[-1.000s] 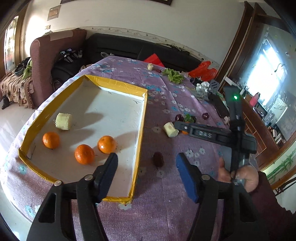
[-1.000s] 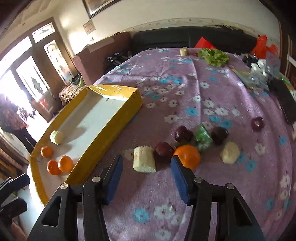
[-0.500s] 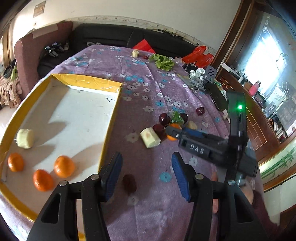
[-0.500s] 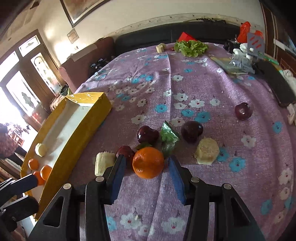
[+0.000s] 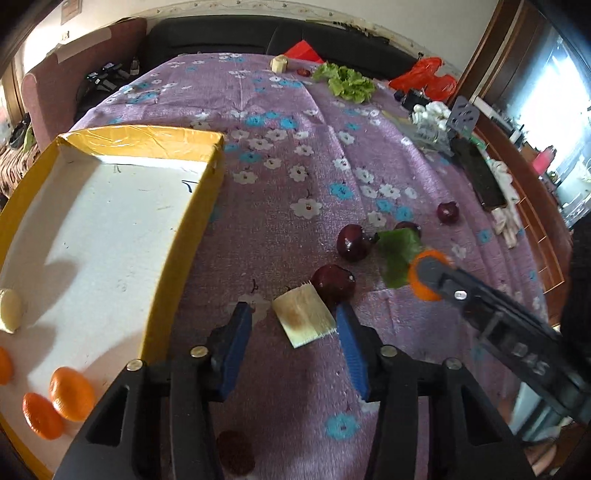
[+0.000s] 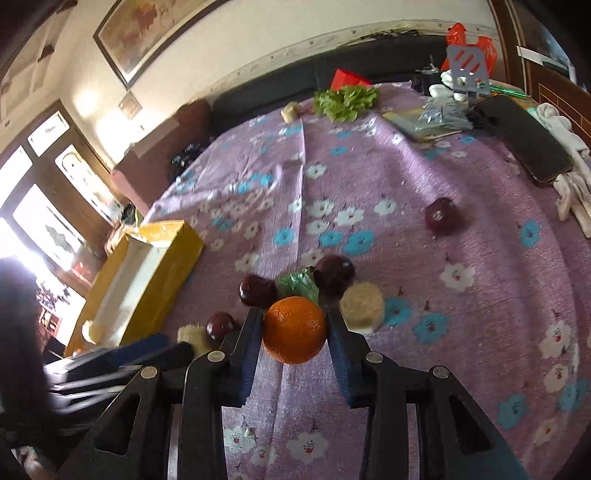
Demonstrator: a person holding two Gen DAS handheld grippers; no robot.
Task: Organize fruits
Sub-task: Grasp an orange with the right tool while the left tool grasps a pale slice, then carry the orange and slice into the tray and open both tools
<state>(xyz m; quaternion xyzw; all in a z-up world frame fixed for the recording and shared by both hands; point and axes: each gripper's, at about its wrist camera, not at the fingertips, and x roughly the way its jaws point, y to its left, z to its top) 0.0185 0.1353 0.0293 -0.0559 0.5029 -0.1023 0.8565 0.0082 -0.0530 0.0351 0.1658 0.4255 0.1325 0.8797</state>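
Two hand-held grippers: right hand-held gripper [image 6: 295, 328] clamps the orange [image 6: 294, 329]; left hand-held gripper [image 5: 293, 326] spread wide around a pale chunk [image 5: 303, 320].
Crowding: plums [image 6: 258, 290], leaf [image 6: 298, 284] touching the orange.

Black sofa [image 5: 229, 35] behind table, bright window [image 6: 40, 229] left.
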